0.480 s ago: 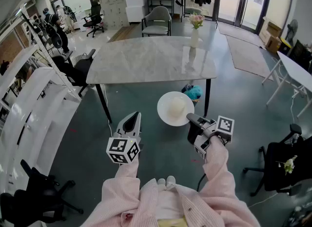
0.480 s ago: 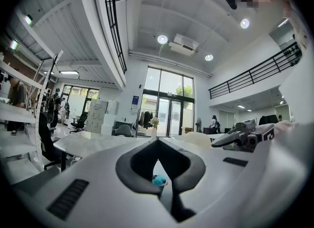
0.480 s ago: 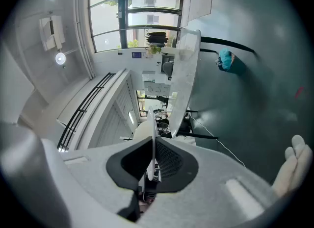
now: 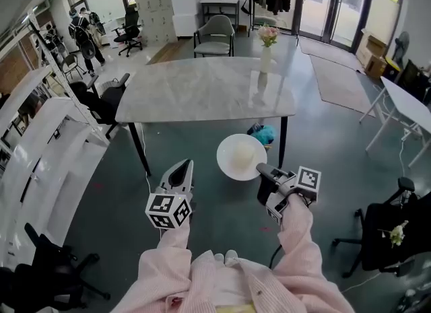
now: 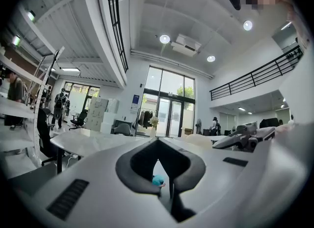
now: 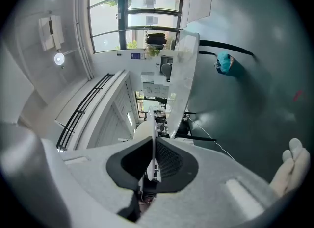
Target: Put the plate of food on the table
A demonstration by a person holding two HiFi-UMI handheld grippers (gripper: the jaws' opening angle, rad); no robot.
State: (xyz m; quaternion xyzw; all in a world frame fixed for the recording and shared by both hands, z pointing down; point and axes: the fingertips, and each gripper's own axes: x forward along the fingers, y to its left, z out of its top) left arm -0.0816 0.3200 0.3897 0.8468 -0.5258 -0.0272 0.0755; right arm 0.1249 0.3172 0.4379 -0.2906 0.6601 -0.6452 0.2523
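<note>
A white plate (image 4: 229, 163) carries a pale bun-like piece of food (image 4: 244, 152) and hangs in the air just in front of the grey marble table (image 4: 202, 89), below its top. My right gripper (image 4: 261, 169) is shut on the plate's near rim. In the right gripper view the plate (image 6: 153, 139) shows edge-on, clamped between the jaws (image 6: 153, 165). My left gripper (image 4: 182, 167) is to the left of the plate and holds nothing; its jaws (image 5: 159, 168) stand together, pointing at the table (image 5: 83, 141).
A vase of flowers (image 4: 267, 52) stands at the table's far right. A blue thing (image 4: 266, 133) lies on the floor under the table near its right leg. A black office chair (image 4: 101, 99) is at the left, a grey armchair (image 4: 214, 36) behind, and a white table (image 4: 407, 106) at the right.
Almost nothing differs: the head view has shifted slightly, and both grippers and the plate keep their places in front of the table.
</note>
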